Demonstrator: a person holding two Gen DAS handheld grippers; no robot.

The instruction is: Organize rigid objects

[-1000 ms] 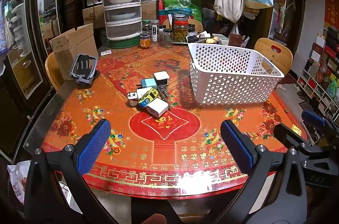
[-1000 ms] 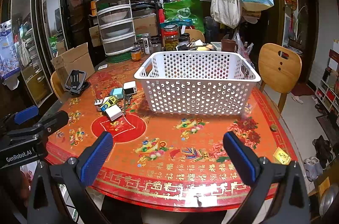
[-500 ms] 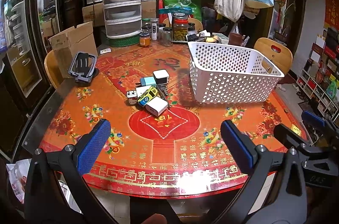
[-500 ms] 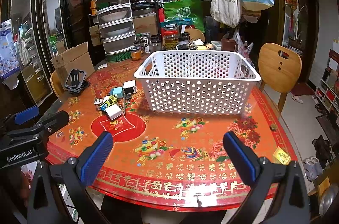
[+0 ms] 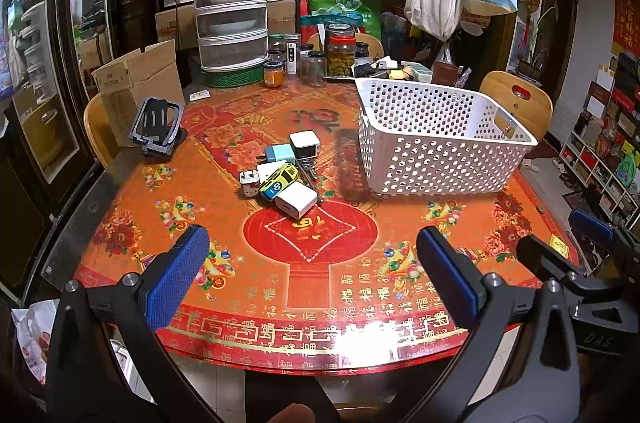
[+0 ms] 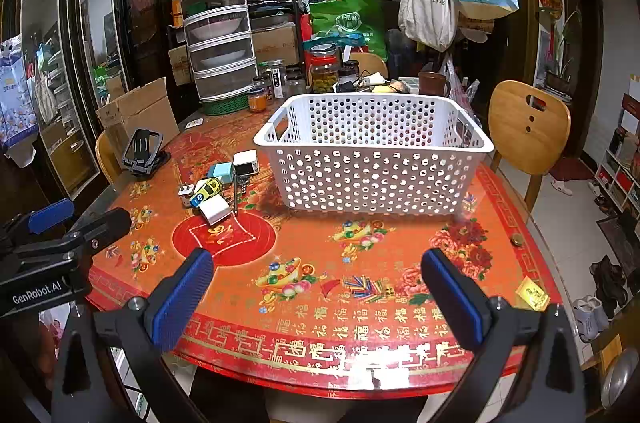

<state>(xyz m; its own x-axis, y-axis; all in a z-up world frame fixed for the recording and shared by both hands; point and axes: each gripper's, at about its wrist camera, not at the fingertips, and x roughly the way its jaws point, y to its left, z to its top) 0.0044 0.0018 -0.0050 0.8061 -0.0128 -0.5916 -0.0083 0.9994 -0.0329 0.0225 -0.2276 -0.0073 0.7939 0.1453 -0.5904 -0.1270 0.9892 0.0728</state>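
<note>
Nothing is sorted yet: both the left gripper (image 5: pixel 308 271) and right gripper (image 6: pixel 316 293) hang spread and empty, while the chargers and toy car (image 5: pixel 279 180) sit piled at nine o'clock of the bare-looking white basket (image 5: pixel 436 159).

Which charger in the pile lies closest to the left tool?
The big white charger at the pile's front edge, just below the yellow toy car; the other chargers sit farther back.

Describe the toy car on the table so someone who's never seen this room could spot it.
Start at the white perforated basket; left of it lies a small pile of chargers. The toy car sits within it, the only yellow, wheeled thing among plain white and pale blue blocks.
</note>
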